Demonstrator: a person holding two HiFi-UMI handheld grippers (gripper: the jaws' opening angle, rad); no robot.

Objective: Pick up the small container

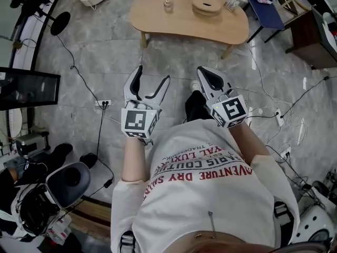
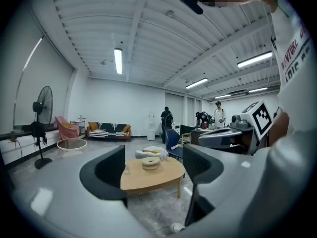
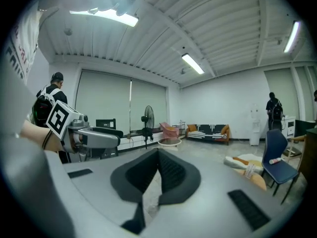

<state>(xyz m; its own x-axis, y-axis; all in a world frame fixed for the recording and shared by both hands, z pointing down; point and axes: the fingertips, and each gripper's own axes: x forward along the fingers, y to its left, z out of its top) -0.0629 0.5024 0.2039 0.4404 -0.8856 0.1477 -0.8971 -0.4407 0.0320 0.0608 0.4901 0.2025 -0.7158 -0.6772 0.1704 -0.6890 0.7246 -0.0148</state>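
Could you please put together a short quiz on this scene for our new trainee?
1. What does the small container stand on?
2. Compare the left hand-held gripper and the right hand-held gripper. Whose jaws stand apart? A: left only. B: right only. C: both.
3. True or false: one hand-held gripper holds the small container.

Key:
1. The wooden table.
2. A.
3. False. Both are empty and well short of the table.
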